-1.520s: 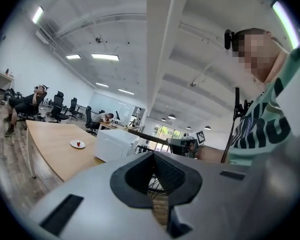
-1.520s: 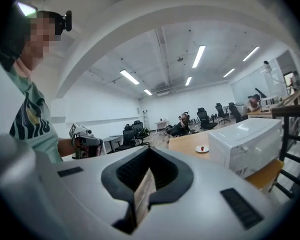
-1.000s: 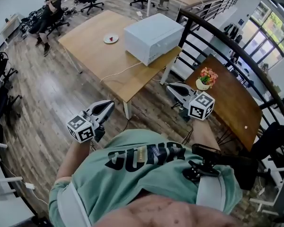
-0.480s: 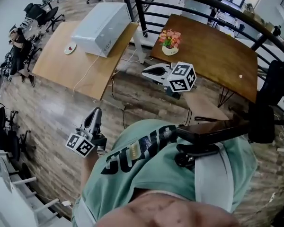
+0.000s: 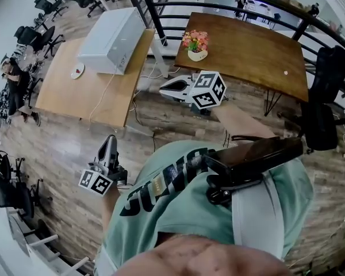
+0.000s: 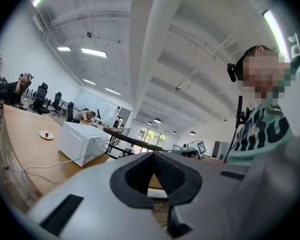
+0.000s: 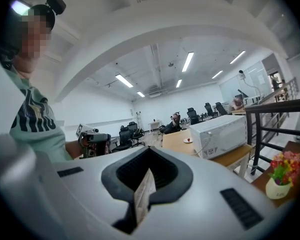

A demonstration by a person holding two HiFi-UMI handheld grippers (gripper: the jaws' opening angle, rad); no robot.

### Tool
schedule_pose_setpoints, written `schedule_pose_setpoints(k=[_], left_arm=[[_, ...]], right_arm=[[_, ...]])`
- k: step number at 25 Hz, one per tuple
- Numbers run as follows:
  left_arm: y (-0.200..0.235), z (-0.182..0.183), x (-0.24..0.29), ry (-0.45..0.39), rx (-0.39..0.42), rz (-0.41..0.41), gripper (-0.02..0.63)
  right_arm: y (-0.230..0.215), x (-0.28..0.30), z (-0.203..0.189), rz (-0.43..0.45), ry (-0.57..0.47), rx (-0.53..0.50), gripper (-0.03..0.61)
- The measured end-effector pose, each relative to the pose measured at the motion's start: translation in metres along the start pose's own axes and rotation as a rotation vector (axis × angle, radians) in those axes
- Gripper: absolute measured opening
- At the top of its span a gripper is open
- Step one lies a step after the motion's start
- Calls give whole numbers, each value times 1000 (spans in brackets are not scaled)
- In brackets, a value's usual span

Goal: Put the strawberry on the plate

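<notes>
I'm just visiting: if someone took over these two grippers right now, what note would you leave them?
Left gripper: shut, empty, low at the person's side.
Right gripper: shut, empty, out in front.
Plate: on the far light table beside the white box, far from both grippers.
Done: a small red thing, probably the strawberry, lies on the plate.
To do: go closer and confirm it.

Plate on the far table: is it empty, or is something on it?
Not empty. In the left gripper view the plate holds one small red thing, too small to tell what it is.
</notes>
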State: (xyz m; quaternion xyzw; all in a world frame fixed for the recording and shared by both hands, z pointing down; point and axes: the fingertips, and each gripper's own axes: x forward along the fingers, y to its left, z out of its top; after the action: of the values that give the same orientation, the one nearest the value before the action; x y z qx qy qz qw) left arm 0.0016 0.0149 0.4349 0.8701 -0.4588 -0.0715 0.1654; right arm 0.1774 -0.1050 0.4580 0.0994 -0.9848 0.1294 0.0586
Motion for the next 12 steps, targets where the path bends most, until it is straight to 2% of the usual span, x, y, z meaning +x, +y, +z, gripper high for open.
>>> schedule_pose_setpoints(k=[12], left_arm=[[27,9,-39,-24,-5,30,5]], right_arm=[[20,41,16,33,-4,-30,8]])
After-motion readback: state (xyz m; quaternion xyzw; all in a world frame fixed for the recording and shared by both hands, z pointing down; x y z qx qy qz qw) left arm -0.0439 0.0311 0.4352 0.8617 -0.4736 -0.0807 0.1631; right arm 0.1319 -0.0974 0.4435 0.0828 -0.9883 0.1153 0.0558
